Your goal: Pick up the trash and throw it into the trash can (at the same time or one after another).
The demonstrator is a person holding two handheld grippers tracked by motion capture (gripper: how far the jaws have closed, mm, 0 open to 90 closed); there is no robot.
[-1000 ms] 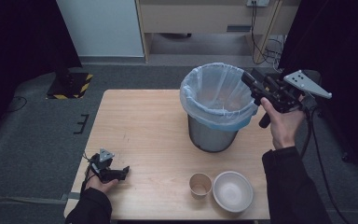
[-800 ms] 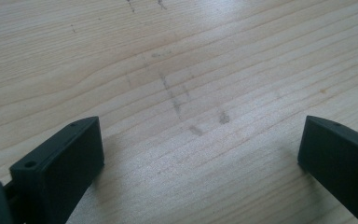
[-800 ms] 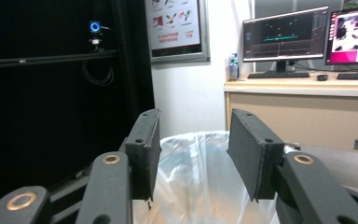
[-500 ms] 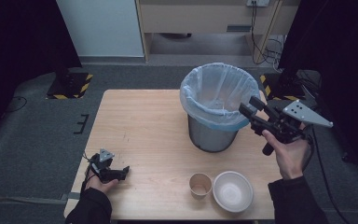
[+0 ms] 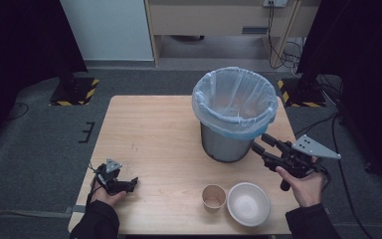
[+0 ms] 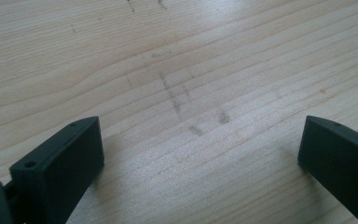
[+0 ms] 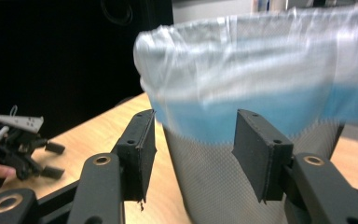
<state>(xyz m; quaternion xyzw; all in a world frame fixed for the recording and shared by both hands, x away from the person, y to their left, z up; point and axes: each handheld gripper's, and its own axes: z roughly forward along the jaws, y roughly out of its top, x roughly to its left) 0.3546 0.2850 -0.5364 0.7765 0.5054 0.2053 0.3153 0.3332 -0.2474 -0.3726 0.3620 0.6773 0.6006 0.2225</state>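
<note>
The right gripper hangs over the right edge of the bench, its two black jaws pointing toward the bin and level with its lower wall. The jaws stand partly open and have just been opening; nothing is between them, and in the right gripper view the gap frames the grey mesh side of the bin with air on either side of each pad. From above, the upper jaw tip looks just beside the bin wall, though whether it touches I cannot tell. The hand holding this gripper comes in from the near right corner.

The bin stands toward the far right part of the bench, upright, lined with a pale blue bag whose rim folds over the edge (the fold shows blurred in the right gripper view).

The left gripper rests low at the near left corner of the bench, held by the other hand. Its jaws are spread wide, and the left gripper view shows bare, scuffed wood between them, with nothing held.

A paper cup stands upright near the near edge, right of centre, and a white bowl sits just beside it on its right, close to the right gripper's hand. Both are apart from the jaws.
</note>
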